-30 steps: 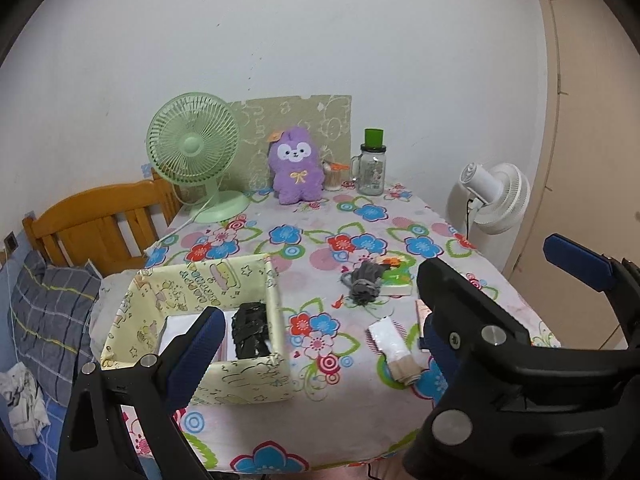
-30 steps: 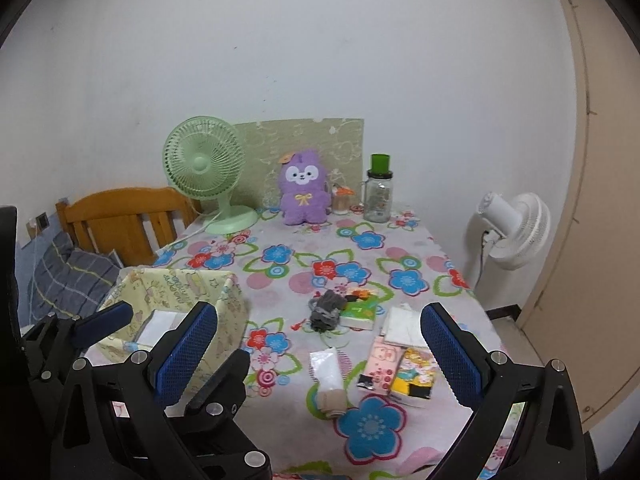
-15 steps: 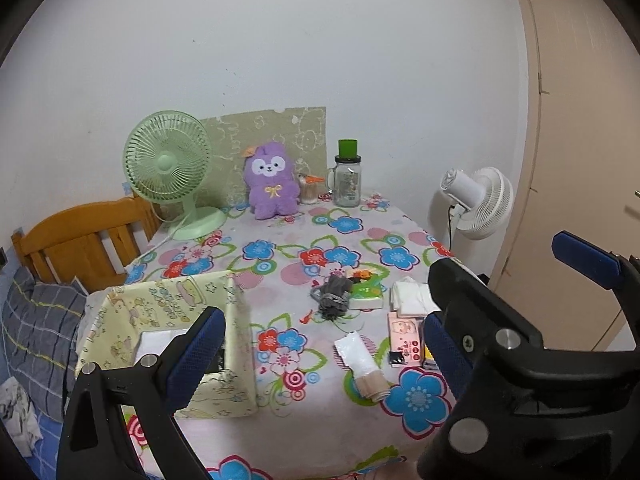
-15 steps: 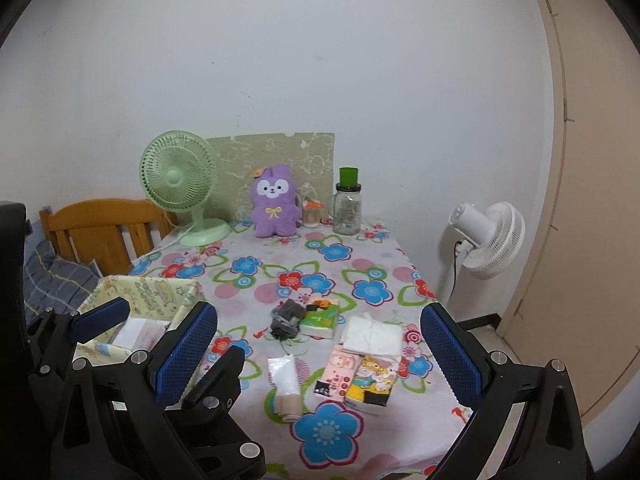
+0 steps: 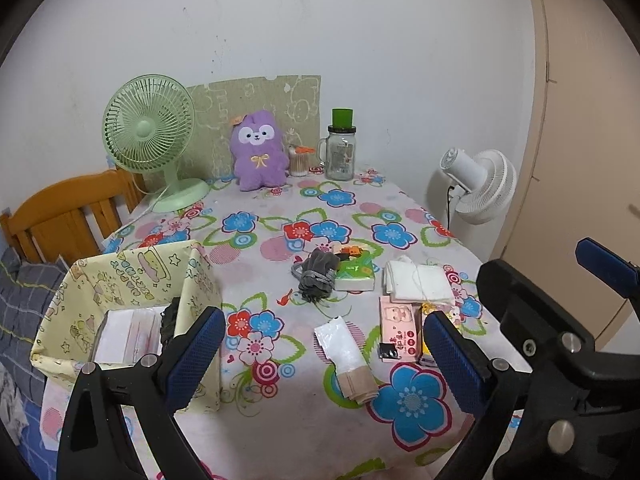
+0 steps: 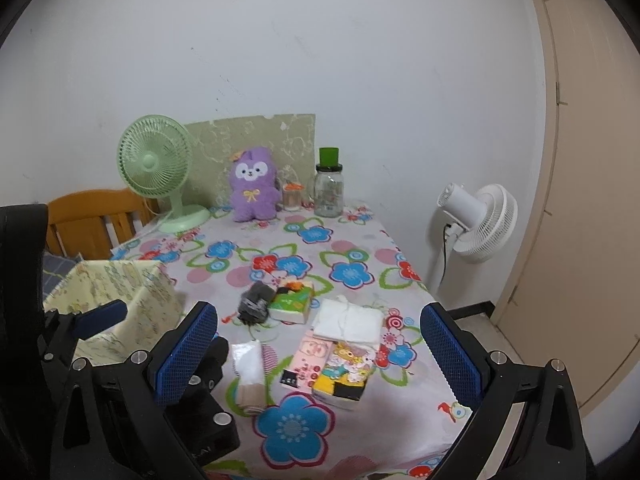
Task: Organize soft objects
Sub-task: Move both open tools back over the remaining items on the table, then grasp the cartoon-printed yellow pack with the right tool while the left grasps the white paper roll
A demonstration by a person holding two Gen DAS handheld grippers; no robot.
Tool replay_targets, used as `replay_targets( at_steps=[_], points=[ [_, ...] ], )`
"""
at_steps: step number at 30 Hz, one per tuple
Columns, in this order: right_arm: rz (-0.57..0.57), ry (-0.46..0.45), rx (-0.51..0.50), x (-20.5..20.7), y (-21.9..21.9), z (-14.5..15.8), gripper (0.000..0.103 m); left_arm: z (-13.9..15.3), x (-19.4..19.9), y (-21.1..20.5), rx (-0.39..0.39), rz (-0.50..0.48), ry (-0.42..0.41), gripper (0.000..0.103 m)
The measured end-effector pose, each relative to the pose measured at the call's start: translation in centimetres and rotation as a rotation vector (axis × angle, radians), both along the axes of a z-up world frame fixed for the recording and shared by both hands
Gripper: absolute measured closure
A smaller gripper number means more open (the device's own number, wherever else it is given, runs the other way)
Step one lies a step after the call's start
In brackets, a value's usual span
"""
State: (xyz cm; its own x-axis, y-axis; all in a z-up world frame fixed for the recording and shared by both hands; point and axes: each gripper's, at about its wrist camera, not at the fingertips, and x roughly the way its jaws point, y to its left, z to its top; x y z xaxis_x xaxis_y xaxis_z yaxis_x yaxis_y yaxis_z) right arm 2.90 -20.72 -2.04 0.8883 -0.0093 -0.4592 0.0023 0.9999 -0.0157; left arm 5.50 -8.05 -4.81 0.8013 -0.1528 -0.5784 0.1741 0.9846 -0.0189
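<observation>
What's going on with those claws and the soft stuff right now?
Both claws open, holding nothing. Gray socks, tissue packs loose on table. Yellow bin partly filled. Nothing blocking.

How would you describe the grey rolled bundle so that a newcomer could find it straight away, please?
Start at the floral tablecloth and look to its middle, right of the yellow fabric box. The grey rolled bundle lies against the left side of a green tissue pack; it is the only dark, unpackaged item among the bright packets.
</observation>
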Motion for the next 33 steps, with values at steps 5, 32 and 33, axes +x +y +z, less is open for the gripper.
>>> replay_targets(
  at_steps=[5, 32, 33],
  points=[
    [-0.011, 0.015, -0.013, 0.9, -0.8, -1.5, 0.002, -1.2, 0.5, -0.6, 0.026, -0.002, -0.015, 0.003],
    [-0.059, 0.241, 0.03, 7.3, -3.3, -10.2, 0.012, -9.1, 6.2, -2.4, 0.106, 0.005, 0.155, 0.004],
    [-0.063, 0.248, 0.032, 7.5, -3.4, -10.4, 0.012, -9.3, 6.3, -2.4, 0.104, 0.006, 0.162, 0.004]
  ],
)
